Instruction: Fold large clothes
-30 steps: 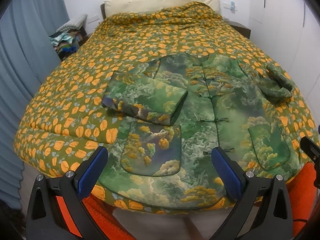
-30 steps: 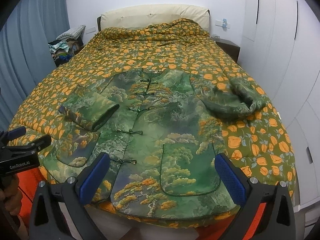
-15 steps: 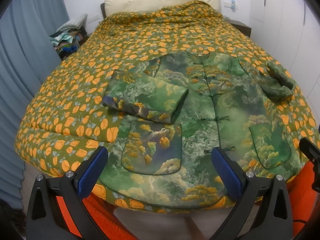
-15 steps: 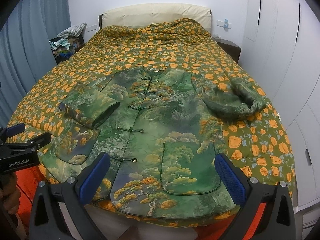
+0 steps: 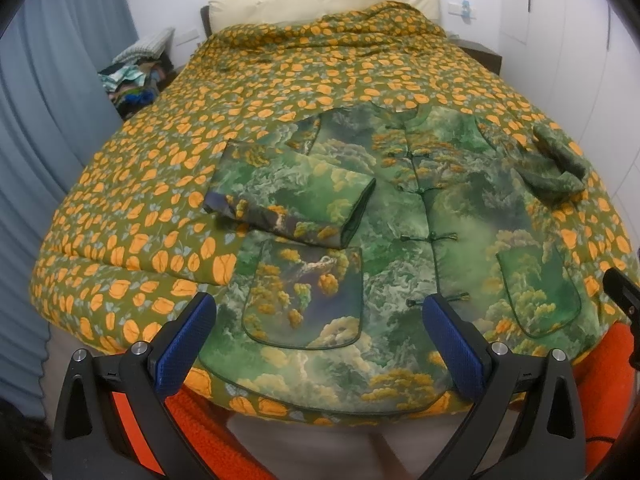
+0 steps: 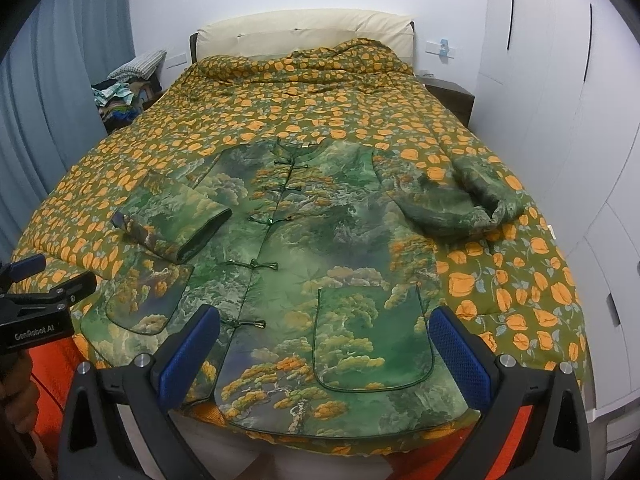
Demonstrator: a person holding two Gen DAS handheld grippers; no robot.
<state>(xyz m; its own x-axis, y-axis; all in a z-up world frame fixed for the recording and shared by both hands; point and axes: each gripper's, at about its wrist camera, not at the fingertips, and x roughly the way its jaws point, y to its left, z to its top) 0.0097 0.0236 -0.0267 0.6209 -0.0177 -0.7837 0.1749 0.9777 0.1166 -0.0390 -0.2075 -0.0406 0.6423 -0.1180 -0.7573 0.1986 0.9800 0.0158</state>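
Both tongs, left and right, hover apart over the jacket hem

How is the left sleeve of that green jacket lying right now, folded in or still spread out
Folded in. The left sleeve lies doubled across the jacket front, cuff toward the knot buttons, above the pocket.

We see the bed under an orange-leaf quilt, the green jacket lying on it, perhaps buttoned
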